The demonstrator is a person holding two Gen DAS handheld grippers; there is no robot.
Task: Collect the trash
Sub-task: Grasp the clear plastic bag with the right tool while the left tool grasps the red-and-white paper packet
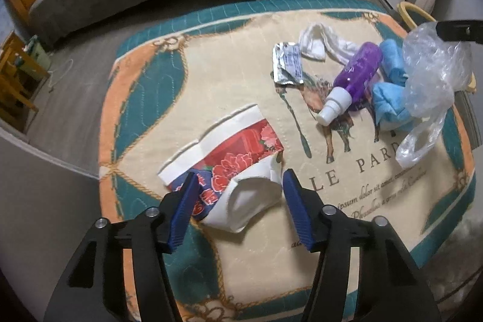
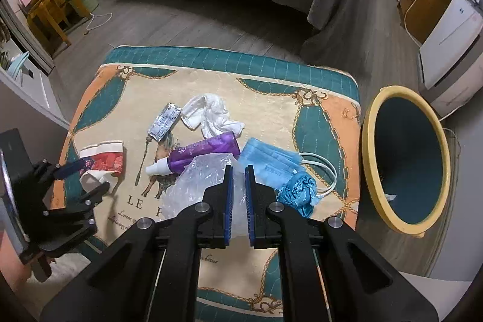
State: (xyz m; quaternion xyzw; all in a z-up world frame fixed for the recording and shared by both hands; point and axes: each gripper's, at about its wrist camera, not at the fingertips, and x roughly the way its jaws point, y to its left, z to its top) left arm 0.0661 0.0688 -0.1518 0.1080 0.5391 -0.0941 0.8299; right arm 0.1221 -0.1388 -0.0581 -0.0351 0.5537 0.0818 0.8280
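Left gripper low over the mat, jaws spread wide, blue pads either side of a crushed paper cup, near pad looks touching it, other one just off. Right gripper up higher, jaws nearly together, pinching a clear plastic bag that hangs from the tips. Left gripper also visible from the right wrist camera, tilted down at the cup.

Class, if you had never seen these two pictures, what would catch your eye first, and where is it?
The right gripper is shut on a crinkled clear plastic bag at the mat's near edge. The open left gripper straddles a crushed red floral paper cup. A purple bottle lies mid-mat, and a yellow-rimmed bin stands right of the mat.
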